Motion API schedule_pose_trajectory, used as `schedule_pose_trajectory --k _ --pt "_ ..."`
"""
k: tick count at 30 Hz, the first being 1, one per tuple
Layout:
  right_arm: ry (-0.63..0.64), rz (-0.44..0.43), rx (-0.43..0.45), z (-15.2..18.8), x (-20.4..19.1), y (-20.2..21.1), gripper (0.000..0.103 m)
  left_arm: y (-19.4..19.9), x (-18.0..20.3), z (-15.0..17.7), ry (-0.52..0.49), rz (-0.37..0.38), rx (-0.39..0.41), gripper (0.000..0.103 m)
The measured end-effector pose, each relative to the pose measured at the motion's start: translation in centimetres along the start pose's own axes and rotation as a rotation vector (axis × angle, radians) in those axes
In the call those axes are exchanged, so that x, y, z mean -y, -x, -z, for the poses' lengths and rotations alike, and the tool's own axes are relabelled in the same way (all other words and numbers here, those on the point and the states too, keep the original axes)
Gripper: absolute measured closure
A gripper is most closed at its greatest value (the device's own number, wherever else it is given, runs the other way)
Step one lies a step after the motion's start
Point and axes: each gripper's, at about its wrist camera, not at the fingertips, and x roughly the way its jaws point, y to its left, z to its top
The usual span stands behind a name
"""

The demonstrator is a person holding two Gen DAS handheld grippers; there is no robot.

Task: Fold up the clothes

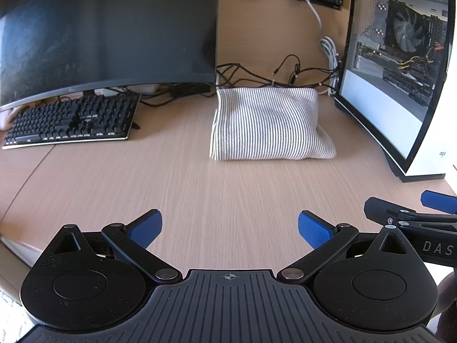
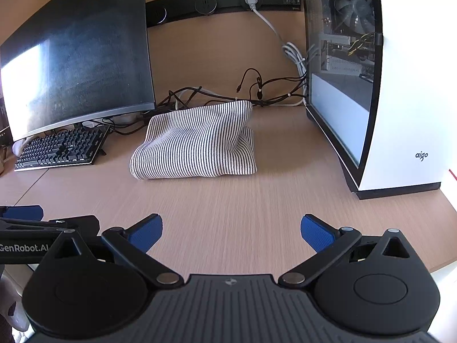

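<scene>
A white garment with thin dark stripes [image 1: 268, 125] lies folded in a compact rectangle on the wooden desk [image 1: 200, 194], between the monitor and the PC case. It also shows in the right wrist view [image 2: 197, 145]. My left gripper [image 1: 230, 228] is open and empty, well in front of the garment, above bare desk. My right gripper [image 2: 231, 231] is open and empty, also short of the garment. Each gripper shows at the edge of the other's view, the right one [image 1: 414, 214] and the left one [image 2: 37, 228].
A curved dark monitor [image 1: 108, 34] and a black keyboard [image 1: 71, 123] stand at the left. A white glass-sided PC case [image 1: 400, 71] stands at the right. Tangled cables [image 1: 271, 77] lie behind the garment. The desk's front edge [image 1: 11, 243] is near at the left.
</scene>
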Motion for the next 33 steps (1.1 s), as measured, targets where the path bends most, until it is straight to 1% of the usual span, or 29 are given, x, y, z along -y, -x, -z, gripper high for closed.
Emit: schedule_pose_trajectory --k 9,19,23,26,29,33 --pt "-0.005 0.001 -0.007 0.0 -0.3 -0.4 0.0 -0.2 -0.2 -0.1 0.005 0.008 -0.004 0.0" --pt "-0.007 0.002 -0.036 0.2 -0.3 -1.2 0.0 -0.9 -0.6 0.1 0.023 0.017 -0.033 0.0" --pt "-0.005 0.0 -0.057 0.4 -0.7 -1.6 0.0 -1.4 -1.3 0.3 0.036 0.027 -0.05 0.0" --pt "-0.005 -0.005 -0.085 0.6 -0.8 -2.3 0.0 -2.1 -1.9 0.4 0.044 0.039 -0.069 0.0" --pt "-0.001 -0.006 -0.107 0.6 -1.0 -3.1 0.0 -2.6 -2.4 0.4 0.04 0.049 -0.068 0.0" --pt "0.001 0.011 -0.099 -0.6 -1.1 -4.4 0.0 -3.6 -3.0 0.2 0.031 0.061 -0.077 0.0"
